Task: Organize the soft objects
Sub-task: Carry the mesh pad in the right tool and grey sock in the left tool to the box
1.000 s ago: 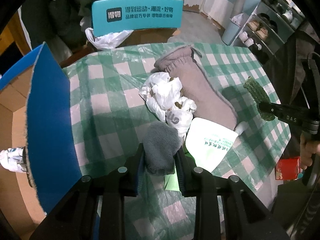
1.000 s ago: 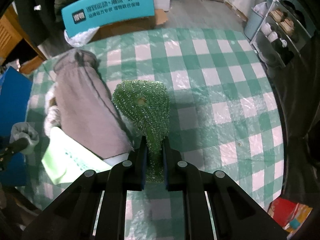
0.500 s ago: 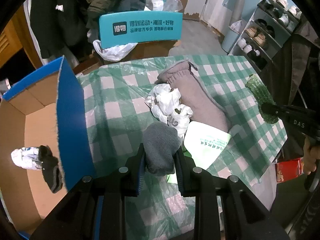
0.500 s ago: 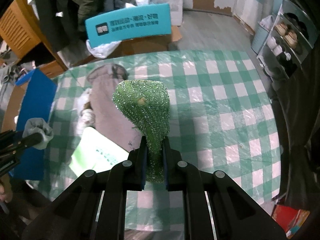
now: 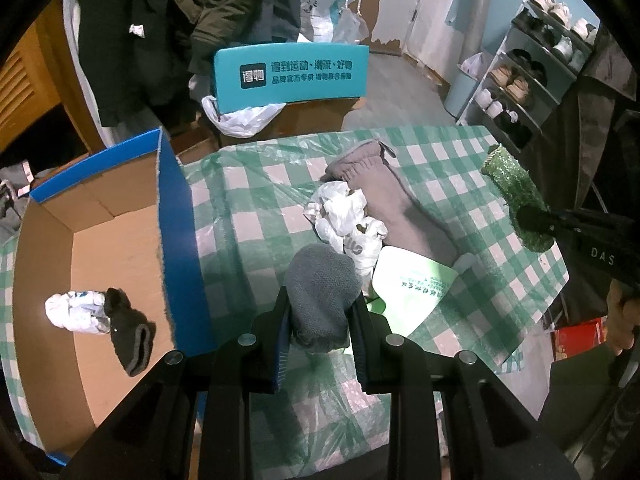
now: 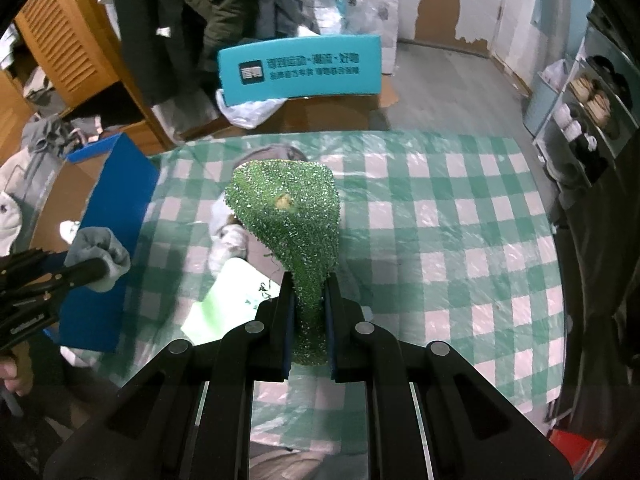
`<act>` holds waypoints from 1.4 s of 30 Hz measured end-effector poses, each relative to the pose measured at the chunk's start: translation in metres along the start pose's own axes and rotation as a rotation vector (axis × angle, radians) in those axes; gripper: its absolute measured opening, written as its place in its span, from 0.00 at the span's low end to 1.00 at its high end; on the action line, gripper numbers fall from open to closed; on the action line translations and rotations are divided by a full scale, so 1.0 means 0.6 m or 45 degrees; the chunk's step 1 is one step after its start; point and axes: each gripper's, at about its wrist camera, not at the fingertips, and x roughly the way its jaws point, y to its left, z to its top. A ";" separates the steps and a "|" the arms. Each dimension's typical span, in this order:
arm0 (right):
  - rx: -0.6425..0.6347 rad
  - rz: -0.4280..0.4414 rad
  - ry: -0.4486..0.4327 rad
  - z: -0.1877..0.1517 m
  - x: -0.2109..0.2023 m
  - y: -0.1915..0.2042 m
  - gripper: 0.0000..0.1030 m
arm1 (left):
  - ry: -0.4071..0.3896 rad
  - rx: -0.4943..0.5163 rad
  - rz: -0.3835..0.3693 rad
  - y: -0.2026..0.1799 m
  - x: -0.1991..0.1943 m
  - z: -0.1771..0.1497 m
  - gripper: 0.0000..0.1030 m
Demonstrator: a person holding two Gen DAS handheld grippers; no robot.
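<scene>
Left wrist view shows the grey sock (image 5: pixel 321 292) pinched in the left gripper (image 5: pixel 320 320), above the table, box (image 5: pixel 176 240) to its left. The right gripper (image 6: pixel 307 316) grips the green scrubber (image 6: pixel 290 224) narrowly; either soft piece may slip out.

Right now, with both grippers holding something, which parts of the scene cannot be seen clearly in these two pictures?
- Grey knitted sock in the left gripper, left wrist view: its lower end is hidden between the fingers.
- Long grey-brown fabric piece, right wrist view: mostly hidden behind the glittery green cloth in the right gripper.
- Brown cardboard box with blue walls, left wrist view: near corner cut off by the edge.
- Pale green pouch: print too small to read.
</scene>
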 end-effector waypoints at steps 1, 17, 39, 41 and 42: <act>-0.007 0.005 -0.002 0.000 -0.002 0.005 0.10 | -0.003 -0.002 0.000 0.001 -0.002 0.000 0.26; -0.113 0.065 -0.009 0.006 -0.010 0.080 0.10 | -0.041 -0.021 0.007 0.021 -0.034 -0.009 0.26; -0.244 0.119 -0.016 0.030 -0.008 0.191 0.10 | -0.096 -0.076 0.045 0.075 -0.075 -0.028 0.26; -0.255 0.125 -0.021 0.034 -0.009 0.202 0.10 | -0.105 -0.080 0.050 0.081 -0.079 -0.030 0.26; -0.262 0.128 -0.024 0.037 -0.010 0.208 0.10 | -0.110 -0.084 0.051 0.085 -0.082 -0.031 0.26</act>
